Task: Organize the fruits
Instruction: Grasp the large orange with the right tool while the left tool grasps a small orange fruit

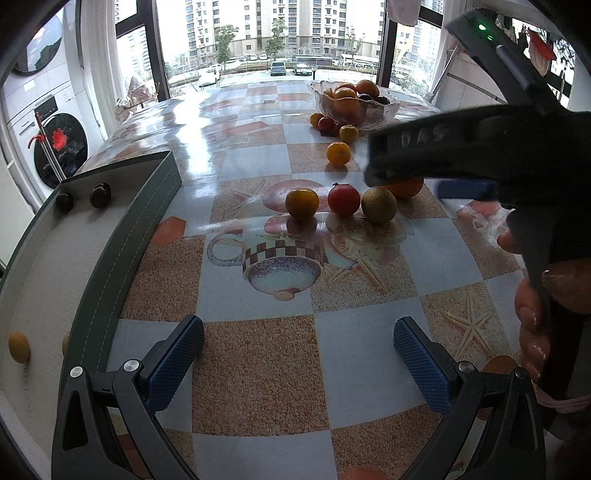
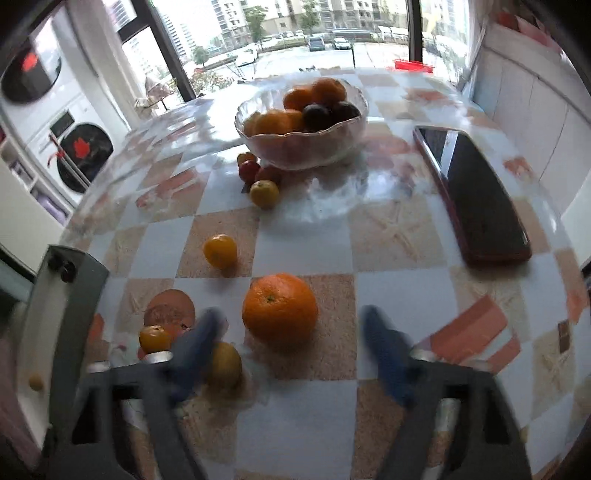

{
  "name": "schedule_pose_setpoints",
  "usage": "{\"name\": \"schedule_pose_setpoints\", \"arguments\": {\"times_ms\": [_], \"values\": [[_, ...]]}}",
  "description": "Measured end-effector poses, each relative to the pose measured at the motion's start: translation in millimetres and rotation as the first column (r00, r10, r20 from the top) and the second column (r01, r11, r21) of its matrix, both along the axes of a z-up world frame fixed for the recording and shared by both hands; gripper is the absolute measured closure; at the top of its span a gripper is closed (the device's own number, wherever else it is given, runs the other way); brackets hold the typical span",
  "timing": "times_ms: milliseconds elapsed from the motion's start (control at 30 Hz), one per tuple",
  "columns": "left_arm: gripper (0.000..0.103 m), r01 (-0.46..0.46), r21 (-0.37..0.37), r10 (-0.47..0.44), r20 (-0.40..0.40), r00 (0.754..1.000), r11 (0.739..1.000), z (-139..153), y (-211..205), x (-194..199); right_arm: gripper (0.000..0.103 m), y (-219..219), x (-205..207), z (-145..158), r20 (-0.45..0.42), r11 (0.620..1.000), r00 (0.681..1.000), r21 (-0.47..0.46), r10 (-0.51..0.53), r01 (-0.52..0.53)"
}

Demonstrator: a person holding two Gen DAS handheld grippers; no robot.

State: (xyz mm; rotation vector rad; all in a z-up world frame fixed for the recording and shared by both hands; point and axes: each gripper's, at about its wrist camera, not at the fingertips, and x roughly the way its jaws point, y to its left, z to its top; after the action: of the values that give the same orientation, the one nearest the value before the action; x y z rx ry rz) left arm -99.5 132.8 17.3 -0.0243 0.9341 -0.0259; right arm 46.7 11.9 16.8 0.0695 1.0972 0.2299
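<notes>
Left gripper [image 1: 295, 354] wide apart, empty, over bare table [image 1: 258, 369]. Right gripper [image 2: 291, 332] parted, nothing pinched; orange [image 2: 280, 307] just ahead between its fingers. Tray [image 1: 110, 258] left. Fruit bowl [image 2: 301, 147] far.

place: home, laundry corner by a window | shown by: stacked washers [image 1: 55, 122], patterned tablecloth [image 1: 258, 155], fruit bowl [image 2: 301, 125], phone [image 2: 476, 199], apartment blocks [image 1: 266, 22] seen outside
</notes>
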Motion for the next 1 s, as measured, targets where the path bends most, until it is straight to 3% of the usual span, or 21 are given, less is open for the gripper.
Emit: {"name": "schedule_pose_setpoints", "arguments": {"times_ms": [33,200,433,567,633,700,833,967,1000], "values": [[0.000,0.000,0.000,0.000,0.000,1.000,1.000,1,0,0,0.061,-1,-1,0,0.001,1.000,1.000,0.015,0.011,-0.011],[0.000,0.000,0.000,0.000,0.000,1.000,1.000,0,0,0,0.060,-38,-25,2,-0.002,0.992,0.999,0.122,-0.043,0.042],[0.000,0.005,-0.002,-0.005,-0.001,1.000,1.000,-2,0,-2,0.060,-92,-91,1,0.086,0.980,0.985,0.148,-0.149,0.135],[0.000,0.038,0.012,-0.038,-0.022,0.999,0.999,-15,-7,14,0.060,-107,-98,0,0.102,0.963,0.977,0.215,-0.186,0.161],[0.000,0.034,0.061,-0.032,-0.027,0.999,0.998,-12,-9,25,0.060,-111,-96,-1,0.098,0.954,0.976,0.249,-0.197,0.167],[0.008,0.026,0.085,-0.024,-0.025,0.999,0.996,-13,-10,38,0.060,-114,-97,-1,0.097,0.948,0.974,0.270,-0.203,0.171],[0.019,0.027,0.022,-0.026,-0.052,0.998,0.999,-15,-1,61,0.060,-118,-100,-1,0.097,0.938,0.972,0.299,-0.214,0.176],[0.022,0.025,0.027,-0.023,-0.056,0.998,0.999,-14,-1,81,0.060,-120,-103,-1,0.095,0.933,0.971,0.313,-0.218,0.179],[0.027,0.027,0.021,-0.025,-0.053,0.998,0.999,-15,-1,84,0.060,-120,-103,-1,0.095,0.933,0.971,0.313,-0.218,0.179]]}}
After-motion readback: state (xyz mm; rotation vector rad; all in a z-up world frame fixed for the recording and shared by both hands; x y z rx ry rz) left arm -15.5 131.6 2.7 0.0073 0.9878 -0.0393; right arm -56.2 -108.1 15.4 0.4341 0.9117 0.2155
